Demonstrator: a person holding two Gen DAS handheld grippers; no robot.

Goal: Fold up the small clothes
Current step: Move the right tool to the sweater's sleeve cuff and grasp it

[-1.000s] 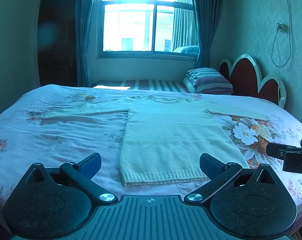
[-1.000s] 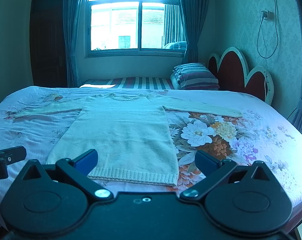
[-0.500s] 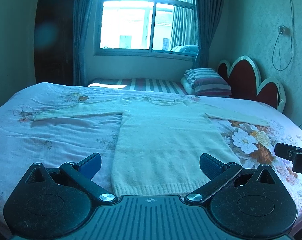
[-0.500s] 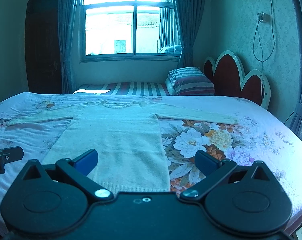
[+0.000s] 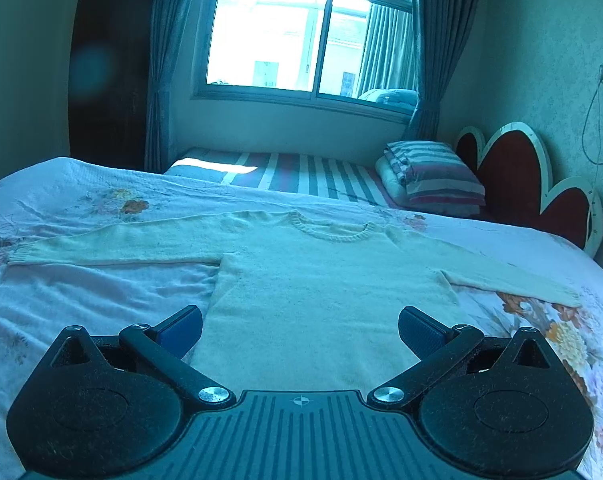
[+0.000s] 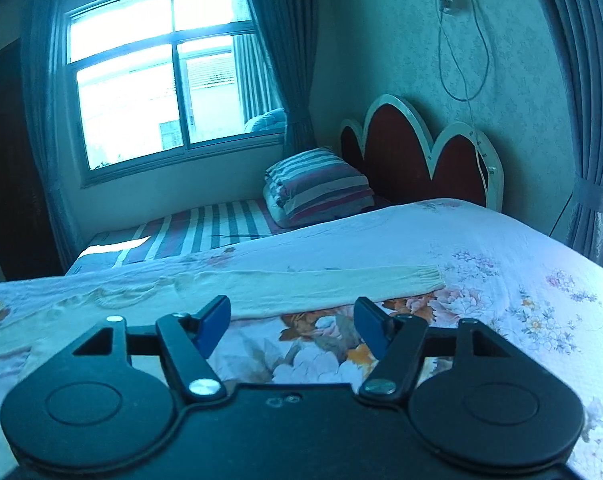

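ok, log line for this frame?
phase: approach | sweater: flat on bed, unfolded | left tool: open, empty | right tool: closing, empty, near sleeve

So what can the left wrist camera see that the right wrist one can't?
Only the left wrist view shows the sweater's body, its neckline and its left sleeve spread flat, with the left gripper open above it.

Only the right wrist view shows the right gripper, its jaws closing with nothing between them, and the tied-back curtain beside the bed.

Both show the sweater's right sleeve, the floral bedspread, the striped pillow, the scalloped headboard and the window.
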